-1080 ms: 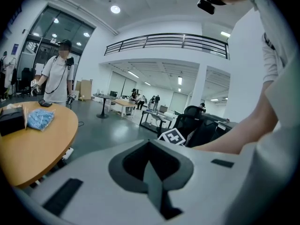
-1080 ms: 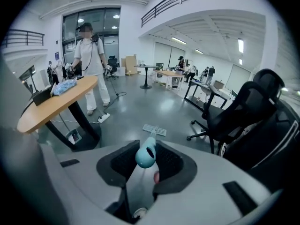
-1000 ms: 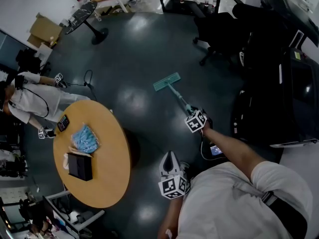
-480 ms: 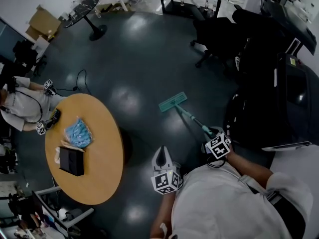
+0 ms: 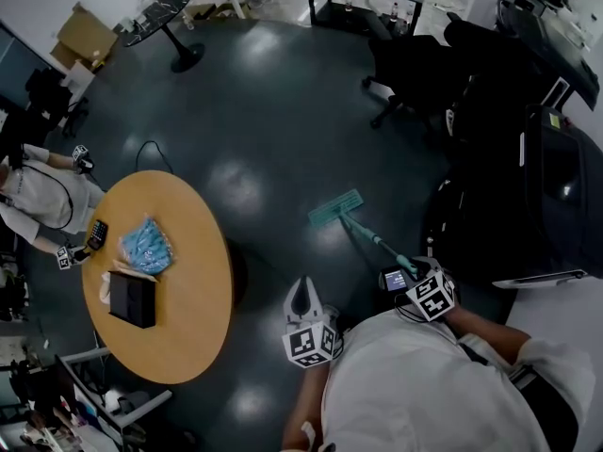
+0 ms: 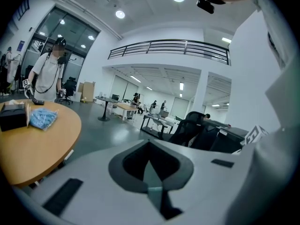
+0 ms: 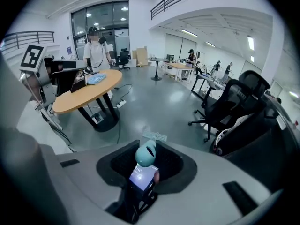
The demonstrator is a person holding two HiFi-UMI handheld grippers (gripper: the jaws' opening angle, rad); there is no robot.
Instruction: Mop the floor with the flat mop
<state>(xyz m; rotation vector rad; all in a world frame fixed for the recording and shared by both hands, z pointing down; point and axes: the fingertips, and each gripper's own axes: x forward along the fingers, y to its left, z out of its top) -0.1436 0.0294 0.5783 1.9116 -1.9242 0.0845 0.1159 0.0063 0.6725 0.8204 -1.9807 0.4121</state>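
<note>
The flat mop lies with its teal head (image 5: 336, 208) on the dark floor ahead of me, and its thin handle (image 5: 372, 237) runs back to my right gripper (image 5: 400, 269). That gripper is shut on the handle's upper end. In the right gripper view the teal handle cap (image 7: 145, 154) sits between the jaws of the right gripper (image 7: 145, 162), with the mop head (image 7: 154, 136) small on the floor beyond. A small lit screen (image 7: 142, 176) shows just below the cap. My left gripper (image 5: 303, 288) is held near my body, shut on nothing; in its own view the left gripper (image 6: 151, 172) points across the hall.
A round wooden table (image 5: 193, 299) stands to my left, carrying a blue bundle (image 5: 146, 245) and a black box (image 5: 132, 299). A person (image 5: 38, 201) stands beyond it. Black office chairs (image 5: 415, 64) and dark desks (image 5: 556, 196) line the right side. A cable (image 5: 141, 149) lies on the floor.
The mop head has slid back across the floor toward me, and my right gripper has drawn in close to my body. The left gripper has barely moved.
</note>
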